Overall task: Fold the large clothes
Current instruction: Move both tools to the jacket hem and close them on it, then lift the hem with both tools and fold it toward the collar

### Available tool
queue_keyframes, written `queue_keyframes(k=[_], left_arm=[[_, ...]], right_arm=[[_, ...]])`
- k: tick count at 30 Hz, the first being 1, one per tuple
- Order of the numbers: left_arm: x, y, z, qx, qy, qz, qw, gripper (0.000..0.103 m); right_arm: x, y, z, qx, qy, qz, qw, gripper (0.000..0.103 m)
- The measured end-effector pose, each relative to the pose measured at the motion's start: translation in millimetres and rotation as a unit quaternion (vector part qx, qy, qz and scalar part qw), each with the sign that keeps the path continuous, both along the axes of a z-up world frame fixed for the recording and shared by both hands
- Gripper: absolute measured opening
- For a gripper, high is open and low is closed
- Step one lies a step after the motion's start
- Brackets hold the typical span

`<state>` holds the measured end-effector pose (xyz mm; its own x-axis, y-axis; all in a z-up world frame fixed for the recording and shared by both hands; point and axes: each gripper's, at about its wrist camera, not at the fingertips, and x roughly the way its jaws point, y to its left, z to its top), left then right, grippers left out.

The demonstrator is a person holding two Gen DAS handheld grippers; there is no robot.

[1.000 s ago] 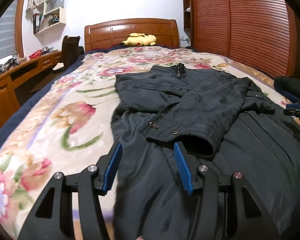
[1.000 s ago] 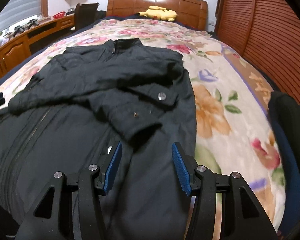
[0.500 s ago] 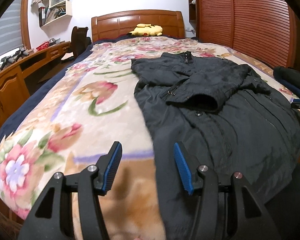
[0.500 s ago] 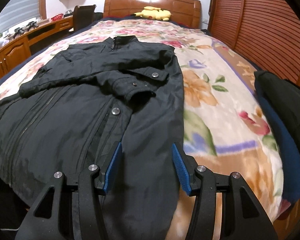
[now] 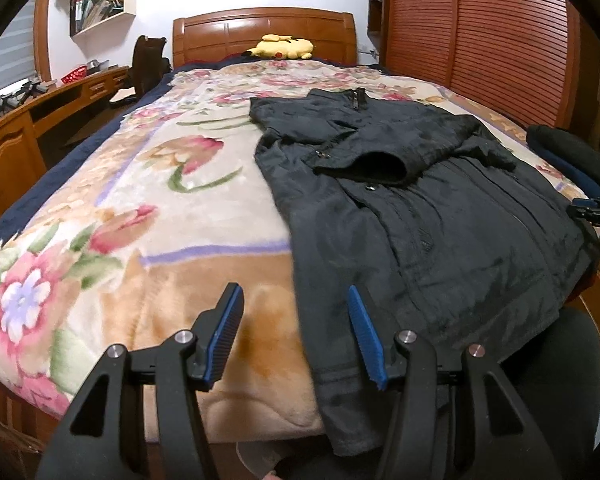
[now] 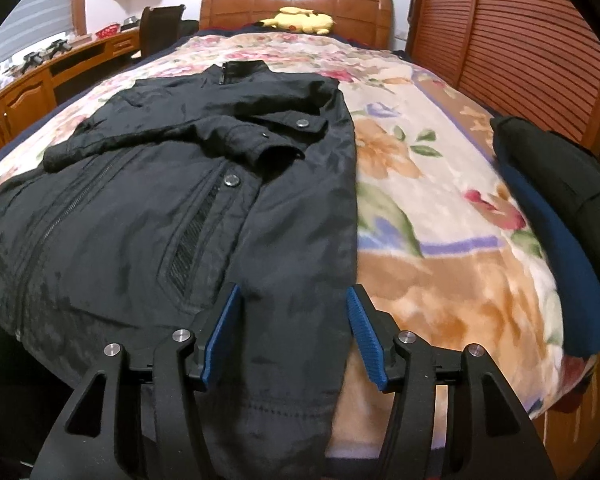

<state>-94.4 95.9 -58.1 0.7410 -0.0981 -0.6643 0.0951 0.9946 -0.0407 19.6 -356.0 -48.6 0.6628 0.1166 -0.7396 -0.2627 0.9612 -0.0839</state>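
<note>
One black jacket (image 6: pixel 172 208) flat, sleeves crossed | both hand-held grippers (image 5: pixel 296 332) (image 6: pixel 292 332) agape, empty

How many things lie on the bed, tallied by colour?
Black: 1, the jacket with both sleeves folded across its chest.
Yellow: 1, the plush toy by the headboard.
Dark blue and black: 1, the pile of clothes at the right edge.
Total: 3.

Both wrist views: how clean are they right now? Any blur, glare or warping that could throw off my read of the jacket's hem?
Left wrist view: strong fisheye bowing, dark corners; the jacket hem and the blanket near the left tool look smeared, the far headboard is sharper. Right wrist view: same warping; the blanket's right side is streaked, the hem by the right tool soft; no glare.
</note>
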Motion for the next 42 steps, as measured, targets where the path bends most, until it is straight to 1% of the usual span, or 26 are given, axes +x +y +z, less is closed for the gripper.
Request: queue_keyframes(k=[4,10,14,17,24,28,30,32,33,34,35,36,37,38,39,40,42], left_arm=[[-2.6,-8.5,-1.8,0.003,0.005,-0.013,0.9999,0.054],[5.6,-15.6,-10.7,0.005,0.016,-0.014,0.9998,0.054],[9.5,-18.6,-14.3,0.0,0.022,-0.02,0.9996,0.057],[9.2,-22.8,-14.8,0.01,0.025,-0.024,0.9994,0.059],[3.4,-25.3,-16.6,0.007,0.03,-0.028,0.9991,0.061],[-2.3,-23.8,-16.3,-0.002,0.023,-0.02,0.9995,0.061],[-3.7,-25.2,-15.6,-0.002,0.02,-0.026,0.9995,0.06],[-5.2,-25.0,-15.0,-0.006,0.02,-0.034,0.9992,0.056],[-5.6,-25.0,-14.6,-0.008,0.021,-0.036,0.9991,0.053],[-6.5,-25.0,-14.2,-0.012,0.021,-0.039,0.9989,0.047],[-7.2,-25.1,-13.9,-0.012,0.021,-0.041,0.9989,0.045],[-8.1,-24.9,-13.5,-0.012,0.02,-0.042,0.9989,0.04],[-8.8,-24.1,-13.3,-0.012,0.019,-0.042,0.9989,0.034],[-8.8,-23.0,-12.7,-0.015,0.019,-0.042,0.9988,0.03],[-8.9,-20.2,-11.6,-0.023,0.019,-0.044,0.9986,0.018],[-8.9,-18.4,-10.1,-0.028,0.02,-0.044,0.9985,0.01],[-10.8,-16.2,-5.0,-0.042,0.013,-0.051,0.9977,0.005]], right_arm=[[-3.1,-5.6,-2.0,-0.003,0.001,-0.005,1.0,0.057],[-2.0,-14.8,-7.5,0.023,0.012,-0.011,1.0,0.058],[-2.6,-16.4,-11.6,0.033,0.013,-0.009,0.999,0.059],[-5.3,-17.4,-13.6,0.041,0.013,-0.009,0.999,0.06],[-13.0,-16.9,-13.9,0.039,0.016,-0.002,0.999,0.06],[-16.1,-12.1,-15.4,0.037,0.018,0.008,0.999,0.06],[-18.4,-8.6,-15.8,0.033,0.016,0.015,0.999,0.059],[-19.0,-7.3,-16.5,0.034,0.016,0.019,0.999,0.054],[-19.3,-7.7,-16.4,0.038,0.015,0.021,0.999,0.05],[-19.8,-8.0,-16.2,0.041,0.015,0.023,0.999,0.048],[-20.3,-8.1,-16.1,0.044,0.016,0.025,0.999,0.043],[-21.0,-8.6,-15.4,0.048,0.017,0.028,0.998,0.037],[-21.8,-8.9,-14.6,0.051,0.017,0.031,0.998,0.035],[-22.3,-9.1,-14.0,0.053,0.017,0.034,0.998,0.028],[-22.6,-9.1,-13.1,0.055,0.015,0.035,0.998,0.023],[-23.4,-9.3,-12.0,0.06,0.013,0.04,0.997,0.021],[-25.8,-9.5,-9.0,0.065,0.004,0.044,0.997,0.014]])
